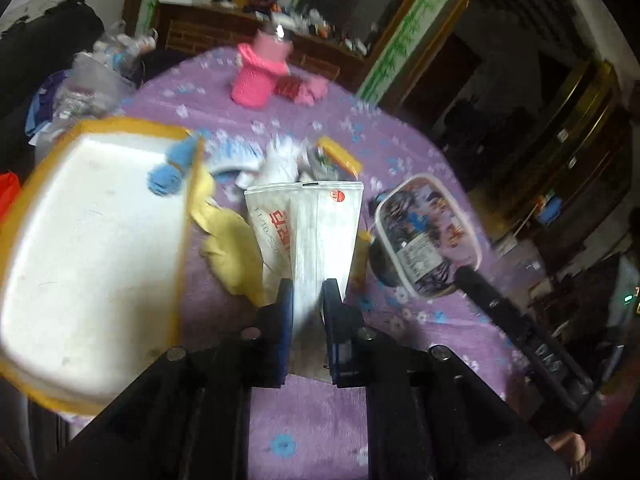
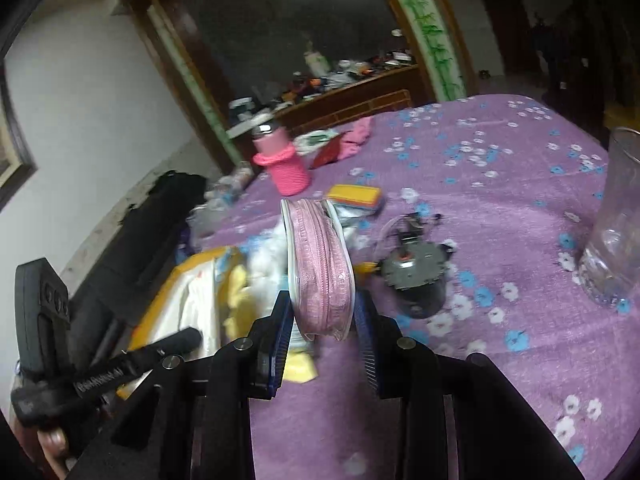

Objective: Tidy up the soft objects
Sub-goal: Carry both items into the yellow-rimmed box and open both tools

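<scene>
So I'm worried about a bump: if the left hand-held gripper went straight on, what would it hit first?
Probably the white fluffy pile just past the tip of the white packet it holds; depth is unclear.

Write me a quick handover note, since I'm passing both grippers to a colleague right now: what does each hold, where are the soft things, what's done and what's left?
Left gripper: shut on the white packet, held above the purple tablecloth.
Right gripper: shut on the pink zip pouch, also lifted.
White tray with yellow rim sits left; only the blue fuzzy item lies over its rim.
Left: yellow cloth and white fluffy item lie beside the tray; pink cloth at the far edge.
</scene>
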`<state>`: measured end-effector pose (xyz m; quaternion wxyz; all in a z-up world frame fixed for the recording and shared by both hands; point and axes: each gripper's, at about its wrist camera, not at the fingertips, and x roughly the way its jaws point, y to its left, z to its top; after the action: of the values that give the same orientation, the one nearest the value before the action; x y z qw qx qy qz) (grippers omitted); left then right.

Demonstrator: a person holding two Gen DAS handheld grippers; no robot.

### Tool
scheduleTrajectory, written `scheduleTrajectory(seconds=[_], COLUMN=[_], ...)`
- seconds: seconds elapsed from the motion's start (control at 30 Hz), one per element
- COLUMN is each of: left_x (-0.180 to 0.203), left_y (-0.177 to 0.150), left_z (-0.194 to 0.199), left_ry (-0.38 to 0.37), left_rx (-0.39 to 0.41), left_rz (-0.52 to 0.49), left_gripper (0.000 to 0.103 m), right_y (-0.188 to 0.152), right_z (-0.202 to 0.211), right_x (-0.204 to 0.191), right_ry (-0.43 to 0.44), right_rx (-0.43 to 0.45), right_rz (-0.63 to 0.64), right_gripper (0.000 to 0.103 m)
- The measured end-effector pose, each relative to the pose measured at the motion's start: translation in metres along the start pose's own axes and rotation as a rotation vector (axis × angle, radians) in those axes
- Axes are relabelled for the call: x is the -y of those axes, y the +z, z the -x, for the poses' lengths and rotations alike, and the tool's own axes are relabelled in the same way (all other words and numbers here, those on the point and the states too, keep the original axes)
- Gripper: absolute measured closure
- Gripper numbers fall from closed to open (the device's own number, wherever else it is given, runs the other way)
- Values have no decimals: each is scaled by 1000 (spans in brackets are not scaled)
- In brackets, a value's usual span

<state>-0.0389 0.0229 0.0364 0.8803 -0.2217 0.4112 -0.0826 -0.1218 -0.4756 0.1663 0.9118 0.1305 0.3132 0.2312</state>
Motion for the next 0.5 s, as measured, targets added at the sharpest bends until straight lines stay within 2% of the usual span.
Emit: scheduleTrajectory(seconds=[0.07, 0.13, 0.3, 0.5], left_x=[-11, -25, -70, -115], left_y=[2, 7, 15, 10], left_z=[25, 40, 53, 42], left_ry=[16, 63, 233, 336], left_rx=[42, 61, 86, 69], left_rz=[14, 46, 131, 197], left_gripper=[91, 91, 91, 91], right_y=[-1, -2, -3, -11], right_z=[5, 3, -25, -71], right_x=[-16, -36, -94, -165], right_ry=[70, 133, 272, 275], right_rx=[-27, -66, -195, -301], right_rz=[8, 39, 100, 186], right_gripper=[72, 72, 72, 72])
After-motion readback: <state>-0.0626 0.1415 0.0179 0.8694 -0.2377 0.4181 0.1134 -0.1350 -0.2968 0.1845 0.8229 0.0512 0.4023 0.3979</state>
